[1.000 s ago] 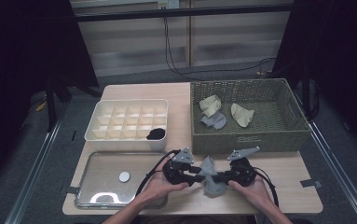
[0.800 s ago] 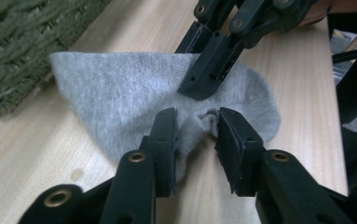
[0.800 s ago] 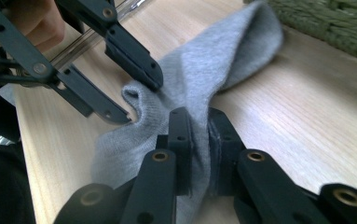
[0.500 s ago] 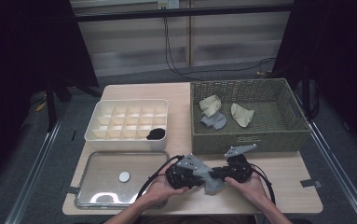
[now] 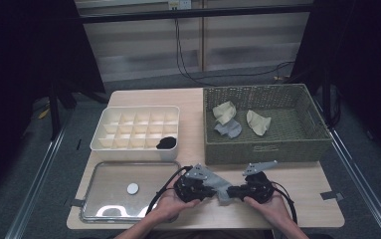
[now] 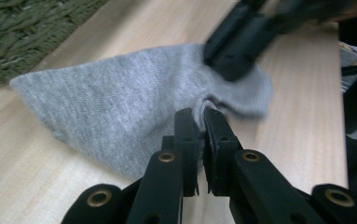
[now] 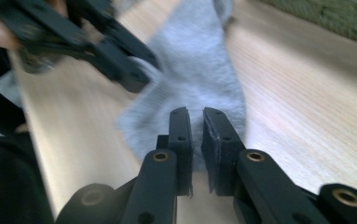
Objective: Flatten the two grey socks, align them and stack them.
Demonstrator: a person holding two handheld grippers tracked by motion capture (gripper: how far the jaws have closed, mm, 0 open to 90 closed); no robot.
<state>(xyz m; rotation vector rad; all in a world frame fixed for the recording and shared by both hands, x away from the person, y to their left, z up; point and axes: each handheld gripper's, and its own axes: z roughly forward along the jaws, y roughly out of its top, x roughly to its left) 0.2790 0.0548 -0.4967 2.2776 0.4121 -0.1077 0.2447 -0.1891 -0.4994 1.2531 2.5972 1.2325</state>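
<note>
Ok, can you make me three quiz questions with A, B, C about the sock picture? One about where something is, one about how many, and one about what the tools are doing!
1. Where does the grey sock lie?
A. inside the wicker basket
B. on the wooden table, in front of the basket
C. in the metal tray

2. How many cloth pieces lie in the wicker basket?
A. three
B. none
C. six

3. What is the left tool doing?
A. hanging open above the tray
B. holding a cup
C. pinching a fold of the grey sock

Answers:
1. B, the high view shows the sock on the bare table, between the two hands.
2. A, two cream pieces and one grey piece lie in it.
3. C, in the left gripper view its jaws are closed on a ridge of grey cloth.
</note>
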